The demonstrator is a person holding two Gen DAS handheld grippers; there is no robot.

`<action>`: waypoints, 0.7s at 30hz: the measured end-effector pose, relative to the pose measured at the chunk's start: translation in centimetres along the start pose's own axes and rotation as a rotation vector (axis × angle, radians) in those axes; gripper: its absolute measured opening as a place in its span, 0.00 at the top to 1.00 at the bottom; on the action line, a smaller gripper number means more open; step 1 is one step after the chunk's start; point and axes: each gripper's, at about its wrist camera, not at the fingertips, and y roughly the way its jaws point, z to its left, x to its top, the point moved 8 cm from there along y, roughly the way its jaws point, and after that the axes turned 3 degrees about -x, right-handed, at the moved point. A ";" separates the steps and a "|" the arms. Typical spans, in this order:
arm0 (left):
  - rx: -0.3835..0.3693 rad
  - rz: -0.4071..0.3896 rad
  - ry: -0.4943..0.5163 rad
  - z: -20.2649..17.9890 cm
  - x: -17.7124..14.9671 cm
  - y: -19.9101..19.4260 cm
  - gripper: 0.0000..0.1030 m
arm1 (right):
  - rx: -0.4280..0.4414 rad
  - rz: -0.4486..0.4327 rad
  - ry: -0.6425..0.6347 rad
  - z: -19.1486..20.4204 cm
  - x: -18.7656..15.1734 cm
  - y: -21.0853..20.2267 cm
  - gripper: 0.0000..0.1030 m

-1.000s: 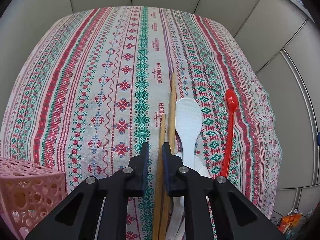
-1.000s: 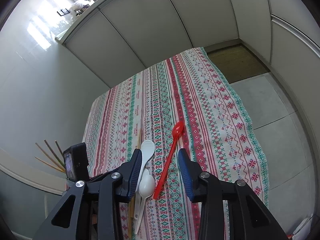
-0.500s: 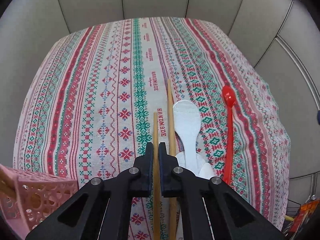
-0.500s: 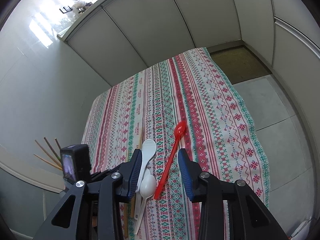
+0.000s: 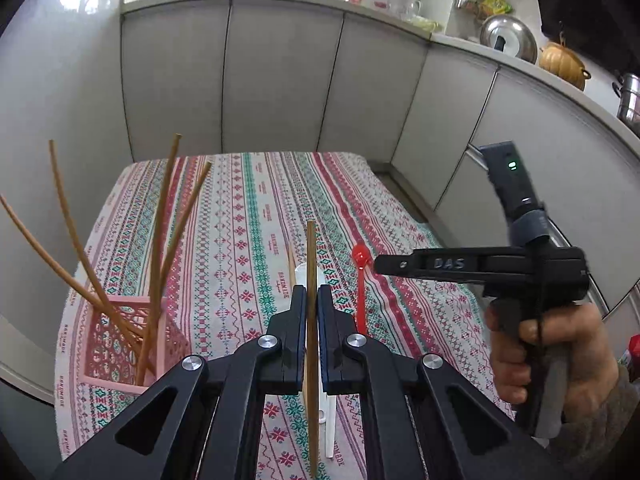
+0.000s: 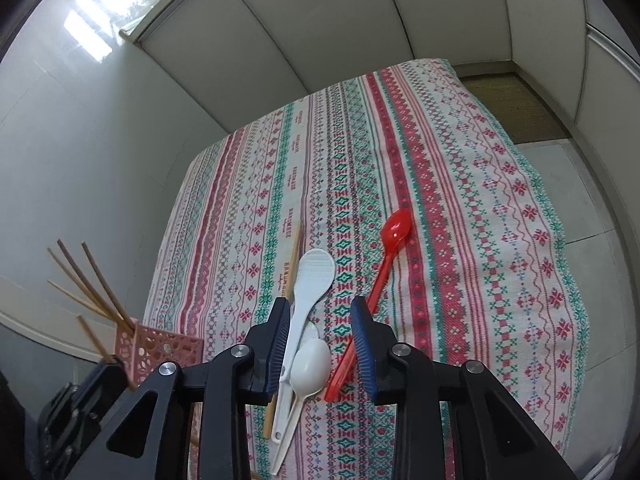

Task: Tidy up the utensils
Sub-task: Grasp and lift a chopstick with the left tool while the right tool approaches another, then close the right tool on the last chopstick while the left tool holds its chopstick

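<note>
L gripper (image 5: 308,312): pitched down over the striped tablecloth (image 5: 248,240), lifted clear of it; jaws clamped nearly together on one wooden chopstick (image 5: 311,320). Stick runs between the pads, far tip well past the fingertips, near end hanging below. To its L, pink lattice basket (image 5: 120,344) w/ several chopsticks (image 5: 160,240) standing tilted in it. Second loose chopstick (image 5: 292,268) seen on cloth just L of the held one.

R hand (image 5: 548,360): seen from L wrist cam at R edge, wrapped round the pistol grip, sleeve at wrist; R gripper (image 6: 320,340) angled steeply down at the cloth. Jaws part-open and closing, pads not pressing on anything. Between them, on the cloth: bowl of small white spoon (image 6: 310,368) and lower handle of red spoon (image 6: 376,284). Red spoon lies diagonal, bowl far-R, handle end near the R pad. White rice paddle (image 6: 308,288) lies just beyond the L pad, its handle passing under it, touching the small white spoon. Loose chopstick lies along the paddle's L side.

Change vs. earlier frames: L gripper was low on the cloth w/ jaws apart round the chopstick pair; since closed on one stick and raised, so counter and cabinets now in view, basket seen from above-side. One stick left on cloth. R gripper has come lower and nearer the spoons, gap narrower; spoons and paddle unmoved.
</note>
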 end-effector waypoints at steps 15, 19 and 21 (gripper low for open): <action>-0.104 -0.128 -0.013 1.5 0.9 -6.8 0.95 | -0.063 0.116 -0.123 4.9 -0.8 8.7 0.78; -0.123 -0.150 -0.012 1.8 1.3 -8.6 0.95 | -0.088 0.129 -0.127 5.1 -0.6 10.4 0.79; -0.129 -0.155 -0.019 2.1 1.4 -9.1 0.95 | -0.105 0.134 -0.127 5.1 -0.4 11.2 0.79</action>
